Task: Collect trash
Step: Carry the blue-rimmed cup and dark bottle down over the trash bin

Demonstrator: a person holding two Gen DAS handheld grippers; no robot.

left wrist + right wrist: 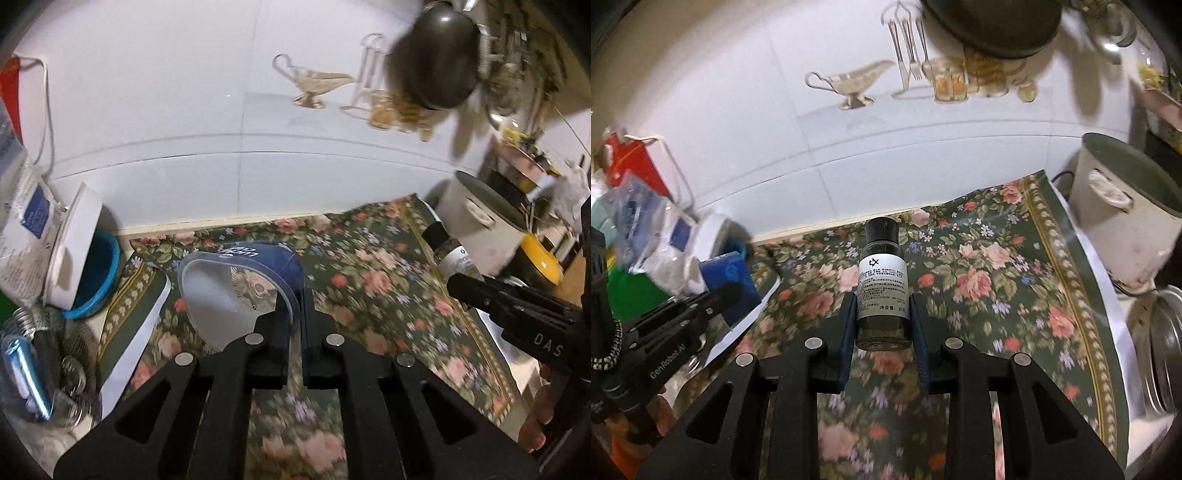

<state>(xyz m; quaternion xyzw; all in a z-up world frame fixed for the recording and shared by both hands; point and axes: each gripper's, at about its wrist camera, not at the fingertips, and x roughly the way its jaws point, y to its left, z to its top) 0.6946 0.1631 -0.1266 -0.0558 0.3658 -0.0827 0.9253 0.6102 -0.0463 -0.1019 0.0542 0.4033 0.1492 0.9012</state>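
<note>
I'm pinching one blue paper cup by its wall in the left gripper; right gripper is clamping one small bottle between its fingers

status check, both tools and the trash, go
Left tool shut on blue cup wall. Right tool shut on small bottle. Both held above floral cloth. Nothing in the way.

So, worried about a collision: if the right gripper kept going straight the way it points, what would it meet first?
Probably the floral green tablecloth near the white tiled wall. The right gripper holds a small black-capped bottle, so the bottle leads. Depth is unclear.
</note>
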